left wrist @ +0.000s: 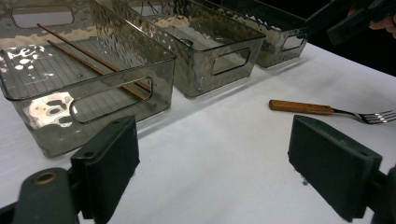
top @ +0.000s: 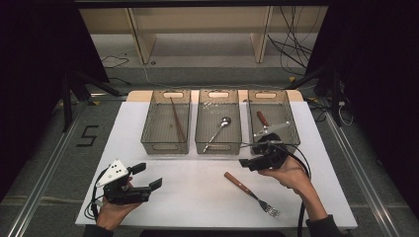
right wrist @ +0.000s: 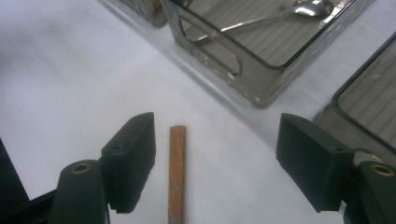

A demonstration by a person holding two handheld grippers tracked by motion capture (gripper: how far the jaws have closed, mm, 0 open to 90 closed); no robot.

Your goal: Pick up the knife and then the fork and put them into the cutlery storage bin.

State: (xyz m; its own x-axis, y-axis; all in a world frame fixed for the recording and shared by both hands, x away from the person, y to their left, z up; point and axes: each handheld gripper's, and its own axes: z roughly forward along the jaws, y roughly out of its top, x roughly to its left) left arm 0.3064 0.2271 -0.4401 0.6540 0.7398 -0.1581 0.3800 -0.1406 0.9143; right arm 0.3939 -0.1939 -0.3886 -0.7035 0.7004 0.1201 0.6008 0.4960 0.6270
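Table: white rectangular tabletop (top: 197, 197), work surface for sorting cutlery.
Bins: 3 smoky clear plastic bins (top: 218, 123) at 12 o'clock; 1 kind each, so the fork likely joins the right one.
Right gripper: black two-jaw right gripper (top: 258, 159), jaws wide and empty, straddling the handle end to line up a grasp.
Left gripper: black two-jaw left gripper (top: 143, 180) at 8 o'clock, jaws wide, empty, parked clear.
Fork: wooden-handled steel fork (top: 251, 193) at 5 o'clock, flat on the table.

Three smoky clear plastic bins stand in a row at the upper middle of the frame on the white surface (top: 197, 192). The left bin (top: 165, 143) holds brown wooden chopsticks (top: 177, 118); the middle bin (top: 218, 143) holds a silver metal spoon (top: 218, 129); the right bin (top: 291, 126) holds a brown-handled utensil (top: 262, 118).
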